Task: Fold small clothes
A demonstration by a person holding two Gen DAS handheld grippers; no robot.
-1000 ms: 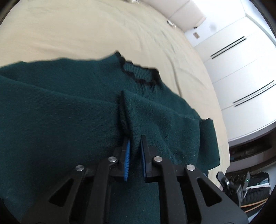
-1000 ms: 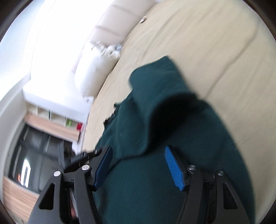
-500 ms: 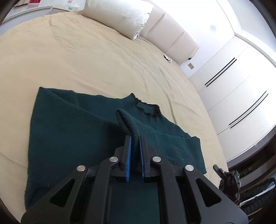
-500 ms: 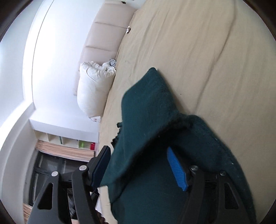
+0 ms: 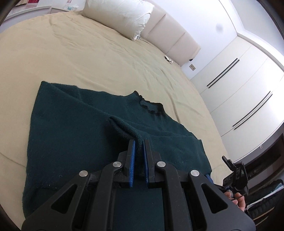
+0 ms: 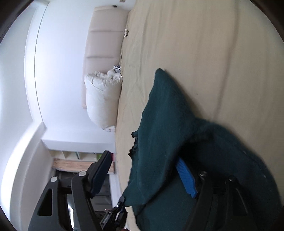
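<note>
The green sweater [image 5: 74,135] lies flat on the bed [image 5: 88,53] ahead of the left tongs [image 5: 139,152], which pinch its raised fold, collar farther ahead (slightly right), while the right tongs [image 6: 145,176] are opening, cloth draped loose between them.

wrist views, close, sharing sweater [image 5: 74,135], bed [image 5: 88,58]

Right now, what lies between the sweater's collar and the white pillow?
Only bare beige sheet: nothing rests between the green sweater collar and the white pillow. The left wrist view shows that stretch plainly.
</note>
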